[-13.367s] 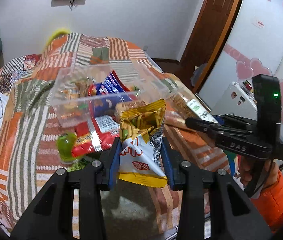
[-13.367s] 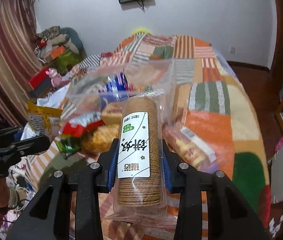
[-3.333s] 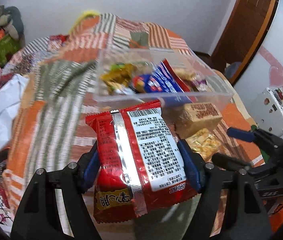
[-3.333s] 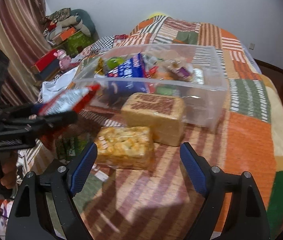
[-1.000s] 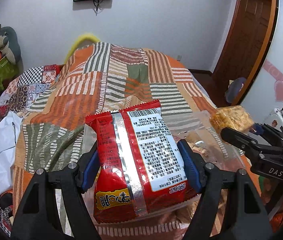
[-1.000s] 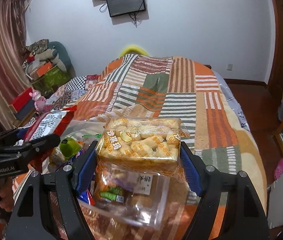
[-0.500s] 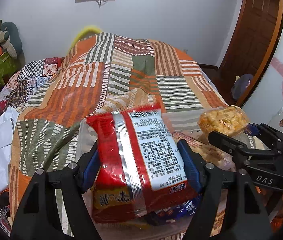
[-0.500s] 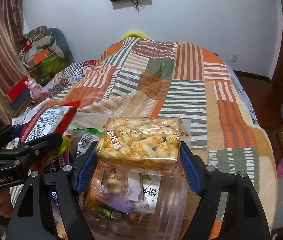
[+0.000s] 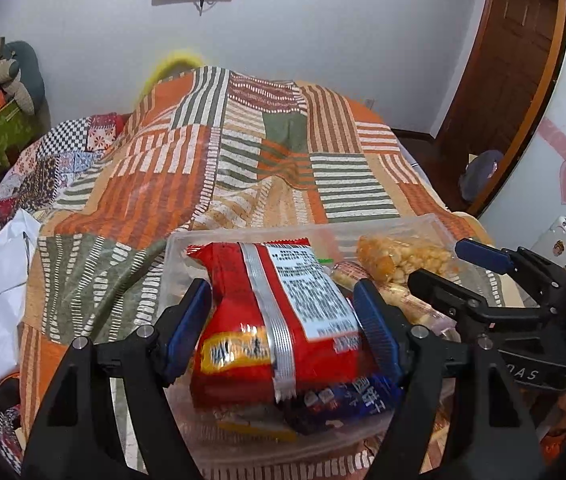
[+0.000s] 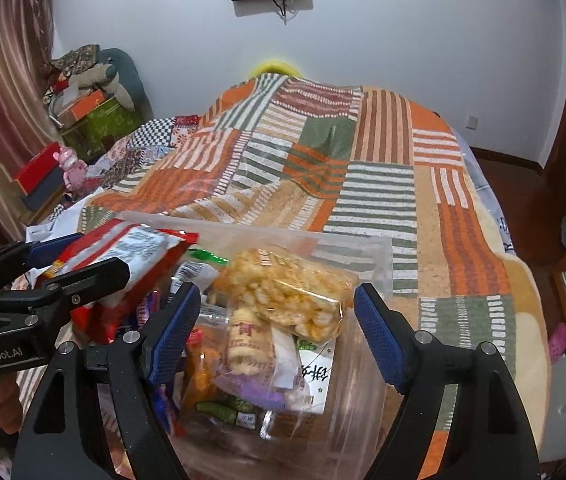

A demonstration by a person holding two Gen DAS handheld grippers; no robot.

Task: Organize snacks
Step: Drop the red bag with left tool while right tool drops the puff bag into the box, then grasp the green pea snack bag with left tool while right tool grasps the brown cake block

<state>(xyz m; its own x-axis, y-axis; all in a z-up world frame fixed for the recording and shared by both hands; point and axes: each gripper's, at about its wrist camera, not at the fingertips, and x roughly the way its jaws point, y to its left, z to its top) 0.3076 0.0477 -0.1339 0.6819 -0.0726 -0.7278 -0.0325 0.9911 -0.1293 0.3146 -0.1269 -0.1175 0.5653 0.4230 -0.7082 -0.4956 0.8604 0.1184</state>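
On a patchwork quilt (image 9: 243, 184) a clear bin (image 10: 363, 248) is being filled. Above it, a red bag (image 9: 279, 312) is clamped by the left gripper (image 9: 283, 320). The puffed-rice pack (image 10: 287, 292) lies loose on the bin's heap, the right gripper (image 10: 275, 320) having just been opening; withdrawal is called for next.

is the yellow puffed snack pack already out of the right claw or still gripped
Out. The yellow clear-wrapped puffed snack pack lies tilted on the snacks in the clear plastic bin, with gaps to both blue pads of the right claw, which just opened.

Red snack bag (image 9: 267, 320) (silver seam), yellow puffed-rice pack (image 10: 287, 292), clear bin (image 10: 363, 248), orange-green striped patchwork blanket (image 10: 383, 184).
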